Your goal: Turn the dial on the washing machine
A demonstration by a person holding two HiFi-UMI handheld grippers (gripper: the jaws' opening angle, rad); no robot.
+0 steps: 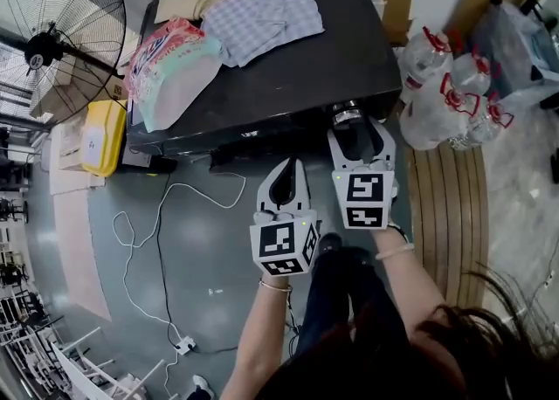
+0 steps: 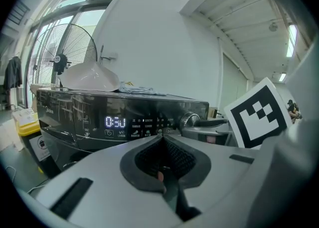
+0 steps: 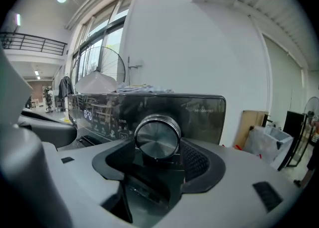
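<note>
The right forearm (image 1: 409,278) was extended forward, with the right gripper (image 1: 356,134) pointed at the front panel of the washing machine (image 1: 306,71). Its jaws were clamped on the dial (image 3: 157,137), located at the panel's right end. The left forearm (image 1: 260,337) held the left gripper (image 1: 286,169) short of the panel, left of the dial. Its jaws were closed together and empty.

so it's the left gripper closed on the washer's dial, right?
Not the left. It is the right gripper that is closed on the dial. The right gripper view shows the dial between its jaws. The left gripper is shut and empty.
</note>
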